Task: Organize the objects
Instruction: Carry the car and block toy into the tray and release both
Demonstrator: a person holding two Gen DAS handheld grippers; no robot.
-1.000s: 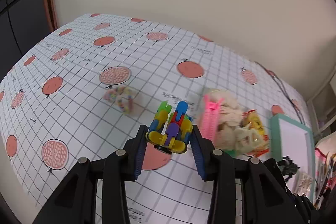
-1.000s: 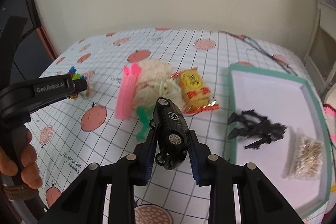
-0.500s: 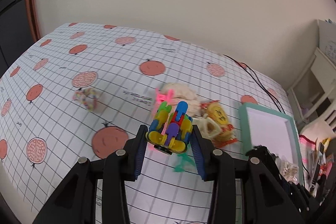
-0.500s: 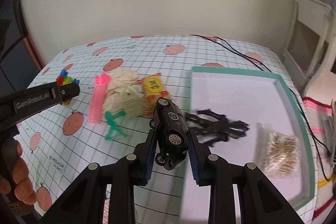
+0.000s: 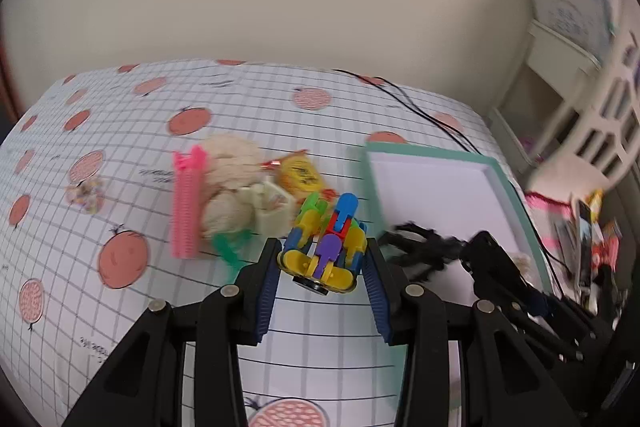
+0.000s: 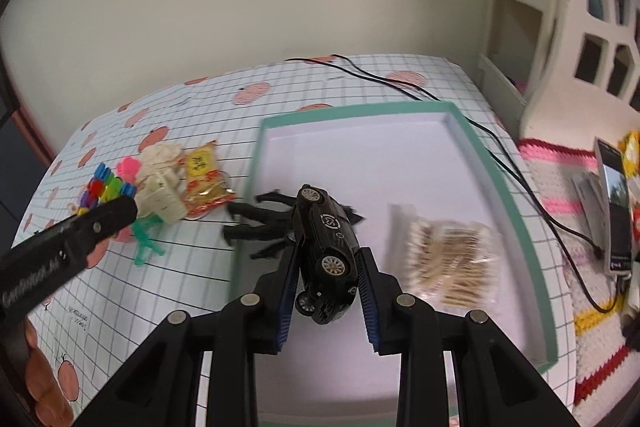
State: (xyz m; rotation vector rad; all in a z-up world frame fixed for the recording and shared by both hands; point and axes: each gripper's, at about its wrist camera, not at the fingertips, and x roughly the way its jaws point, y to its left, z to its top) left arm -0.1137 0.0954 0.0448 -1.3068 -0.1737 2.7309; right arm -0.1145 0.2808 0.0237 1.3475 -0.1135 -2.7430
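Your right gripper (image 6: 326, 267) clamps its fingers on the black toy car (image 6: 326, 251), held above the near part of the green-rimmed tray (image 6: 500, 163). Your left gripper (image 5: 322, 267) pinches the colourful block toy (image 5: 326, 243) over the desk (image 5: 120, 307), just left of the tray. A black spider toy (image 6: 256, 223) straddles the tray's left rim.

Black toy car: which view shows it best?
Right wrist view: the car sits sharp and near, clamped in the right gripper over the tray. Left wrist view shows only that gripper's black frame; the car is hidden.
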